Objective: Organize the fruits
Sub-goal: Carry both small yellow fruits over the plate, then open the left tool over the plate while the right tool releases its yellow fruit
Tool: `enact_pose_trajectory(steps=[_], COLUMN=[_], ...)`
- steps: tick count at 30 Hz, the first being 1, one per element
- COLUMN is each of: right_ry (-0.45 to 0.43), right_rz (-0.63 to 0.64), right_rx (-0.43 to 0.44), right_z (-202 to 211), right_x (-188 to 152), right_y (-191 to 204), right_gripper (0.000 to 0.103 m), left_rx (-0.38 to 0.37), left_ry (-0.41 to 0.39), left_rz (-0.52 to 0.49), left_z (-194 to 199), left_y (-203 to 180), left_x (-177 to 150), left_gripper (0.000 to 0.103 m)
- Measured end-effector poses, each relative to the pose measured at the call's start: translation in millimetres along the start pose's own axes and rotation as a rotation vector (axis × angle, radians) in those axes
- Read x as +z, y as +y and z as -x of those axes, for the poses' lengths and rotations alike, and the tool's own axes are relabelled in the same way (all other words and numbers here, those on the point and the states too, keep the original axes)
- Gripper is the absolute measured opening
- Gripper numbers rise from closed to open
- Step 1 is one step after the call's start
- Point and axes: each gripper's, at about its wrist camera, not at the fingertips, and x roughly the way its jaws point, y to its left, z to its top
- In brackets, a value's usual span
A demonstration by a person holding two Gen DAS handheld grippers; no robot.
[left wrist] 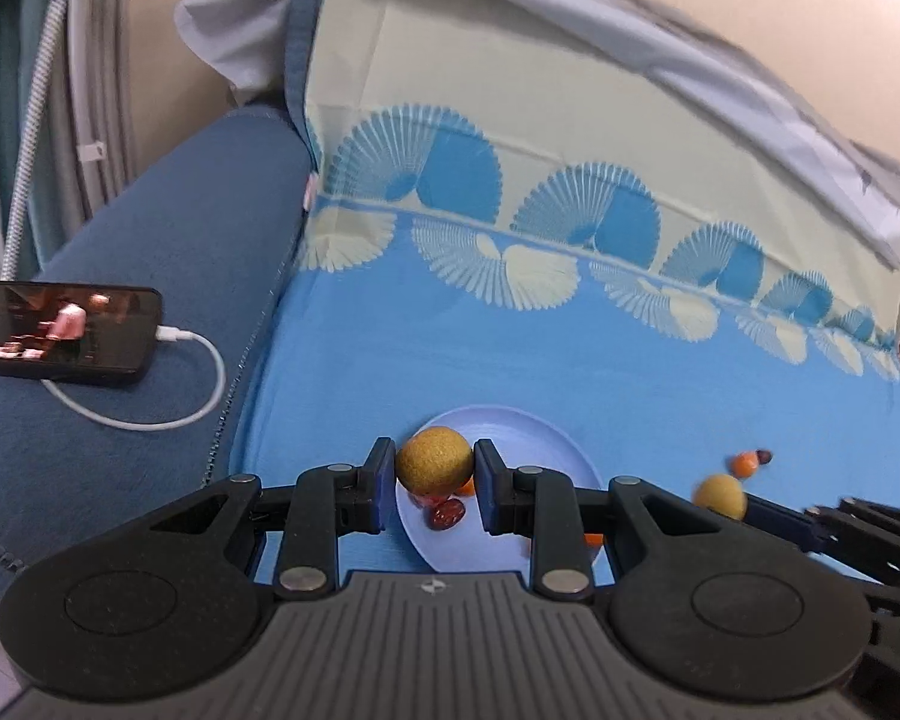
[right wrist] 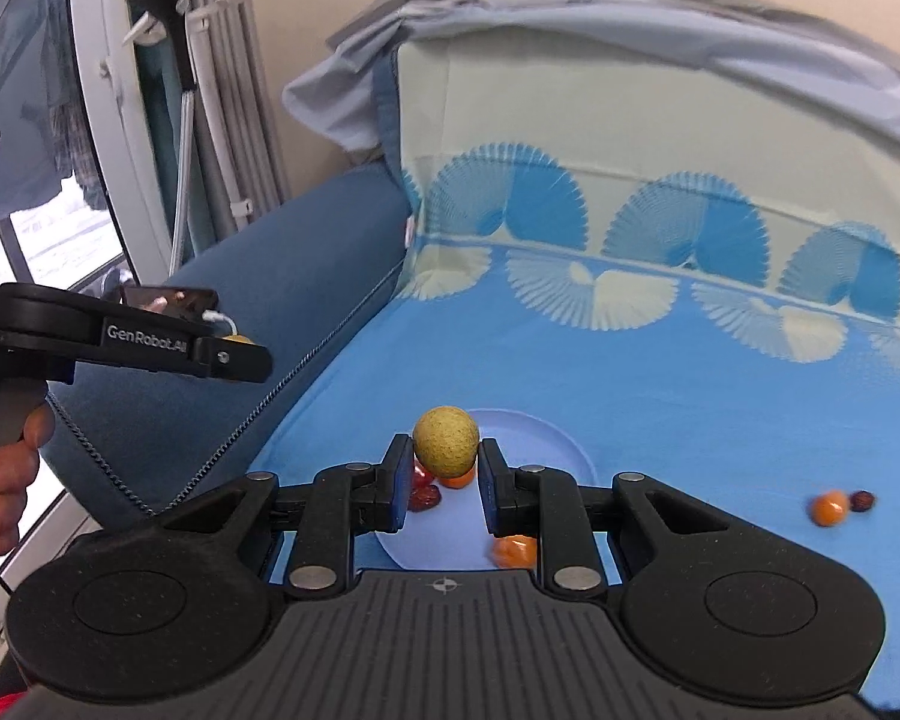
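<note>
The left tongs [left wrist: 435, 483] are gripping a round yellow-brown fruit [left wrist: 434, 459] between their blue pads, and the right tongs [right wrist: 440, 474] are clamping a second yellow-brown fruit [right wrist: 446, 441] likewise. Just beyond and beneath both is lying a pale blue plate [right wrist: 546, 438] on the bed's blue cover [right wrist: 690, 420], carrying dark red fruits [right wrist: 424, 498] and an orange fruit [right wrist: 457, 481]. Right of the right tongs, another orange fruit [right wrist: 829, 507] is touching a small dark fruit [right wrist: 862, 500].
</note>
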Motion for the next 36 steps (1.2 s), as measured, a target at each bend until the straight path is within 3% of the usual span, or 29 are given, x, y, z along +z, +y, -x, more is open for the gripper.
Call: enact_pose_trajectory(steps=[12, 17, 21, 23, 24, 25, 28, 31, 36], right_ry=[0.158, 0.226, 0.228, 0.206, 0.206, 0.212, 0.206, 0.200, 0.213], right_rz=[-0.033, -0.036, -0.016, 0.027, 0.035, 0.029, -0.030, -0.051, -0.058], right_rx=[-0.088, -0.078, -0.064, -0.051, -0.056, -0.057, -0.075, -0.081, -0.072], right_z=[-94.0, -125.0, -147.7, -153.2, -155.9, -158.9, -149.6, -124.2, -79.7], right_x=[-20.8, -34.9, -35.0, -29.0, -26.7, -24.1, -17.9, -18.7, -31.6], right_y=[-40.9, -53.8, -56.3, -52.9, -52.3, -53.7, -62.4, -64.2, -54.9], right_gripper=[0.024, 0.024, 0.025, 0.025, 0.026, 0.033, 0.061, 0.075, 0.086], left_rx=[-0.028, -0.019, 0.004, 0.009, 0.010, 0.021, 0.034, 0.045, 0.062], left_ry=[0.187, 0.236, 0.275, 0.289, 0.289, 0.279, 0.196, 0.191, 0.242], left_rz=[-0.055, -0.070, -0.100, -0.112, -0.110, -0.102, -0.081, -0.080, -0.050], left_z=[-112.9, -150.9, -177.2, -184.5, -185.0, -183.0, -162.0, -140.4, -104.7], left_y=[-10.2, -18.2, -21.3, -21.5, -20.9, -19.9, -15.0, -8.4, -2.7], left_x=[-5.8, -14.5, -18.1, -16.9, -15.1, -13.1, -7.2, -9.0, -29.0], left_gripper=[0.030, 0.030, 0.031, 0.051, 0.079, 0.100, 0.103, 0.103, 0.103])
